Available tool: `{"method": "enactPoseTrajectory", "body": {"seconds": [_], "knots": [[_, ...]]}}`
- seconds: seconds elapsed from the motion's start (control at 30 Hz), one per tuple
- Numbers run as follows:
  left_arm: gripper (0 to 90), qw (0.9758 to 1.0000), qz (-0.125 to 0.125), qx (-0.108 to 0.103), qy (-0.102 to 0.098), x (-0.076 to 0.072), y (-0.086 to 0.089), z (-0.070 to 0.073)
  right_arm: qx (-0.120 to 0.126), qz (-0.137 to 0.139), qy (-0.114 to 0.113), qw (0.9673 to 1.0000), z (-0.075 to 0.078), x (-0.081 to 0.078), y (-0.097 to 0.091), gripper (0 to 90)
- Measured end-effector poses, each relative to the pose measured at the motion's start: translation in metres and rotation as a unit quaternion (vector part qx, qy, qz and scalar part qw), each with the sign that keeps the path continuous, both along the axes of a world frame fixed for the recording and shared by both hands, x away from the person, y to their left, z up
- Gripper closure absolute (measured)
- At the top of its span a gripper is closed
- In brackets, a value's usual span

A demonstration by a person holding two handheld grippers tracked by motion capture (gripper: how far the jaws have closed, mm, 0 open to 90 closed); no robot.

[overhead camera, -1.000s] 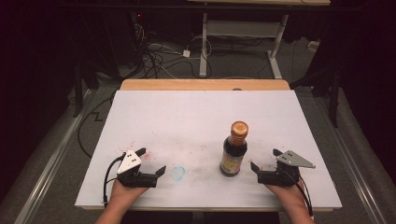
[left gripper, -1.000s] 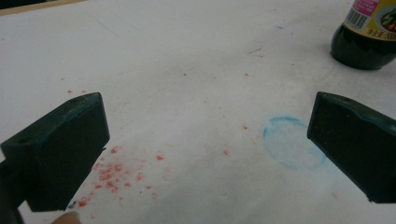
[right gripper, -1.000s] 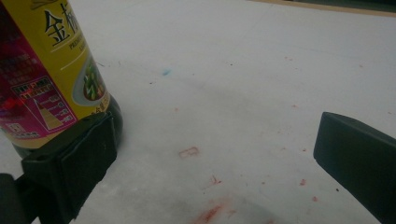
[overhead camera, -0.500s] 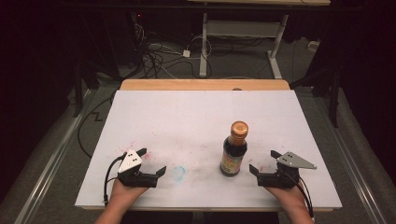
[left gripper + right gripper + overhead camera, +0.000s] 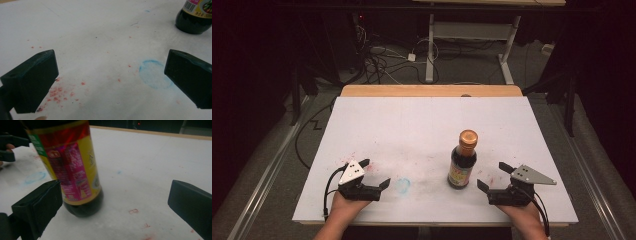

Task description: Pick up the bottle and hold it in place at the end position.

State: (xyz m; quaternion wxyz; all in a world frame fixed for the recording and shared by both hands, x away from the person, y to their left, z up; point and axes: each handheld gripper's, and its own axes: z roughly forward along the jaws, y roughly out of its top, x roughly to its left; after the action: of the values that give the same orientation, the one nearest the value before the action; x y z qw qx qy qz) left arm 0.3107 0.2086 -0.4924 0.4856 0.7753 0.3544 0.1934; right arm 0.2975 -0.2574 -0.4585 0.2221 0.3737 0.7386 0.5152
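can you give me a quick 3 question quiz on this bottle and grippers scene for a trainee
1. True or false: the sauce bottle lies on its side on the white table.
2. Which gripper is nearer the bottle? A) left gripper B) right gripper
3. Fill in: the faint ring drawn on the table between the left gripper and the bottle is ____ in colour.

Key
1. False: it stands upright, orange cap on top.
2. B: the bottle stands just beyond its open jaws, off to one side; the left gripper, also open, is farther off.
3. Blue: the blue ring.
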Motion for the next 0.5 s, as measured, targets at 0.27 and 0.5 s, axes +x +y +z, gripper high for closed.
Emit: {"method": "enactPoseTrajectory", "body": {"seconds": [0.27, 0.5], "knots": [[0.0, 1.0000, 0.002, -0.001, 0.000, 0.000, 0.000, 0.000, 0.005, 0.036, -0.008, 0.9993, 0.010, -0.009, 0.013, 0.2], [0.0, 0.9999, 0.004, -0.008, -0.008, -0.002, 0.002, 0.000, 0.002, 0.050, -0.007, 0.9987, 0.011, -0.007, 0.026, 0.2]]}}
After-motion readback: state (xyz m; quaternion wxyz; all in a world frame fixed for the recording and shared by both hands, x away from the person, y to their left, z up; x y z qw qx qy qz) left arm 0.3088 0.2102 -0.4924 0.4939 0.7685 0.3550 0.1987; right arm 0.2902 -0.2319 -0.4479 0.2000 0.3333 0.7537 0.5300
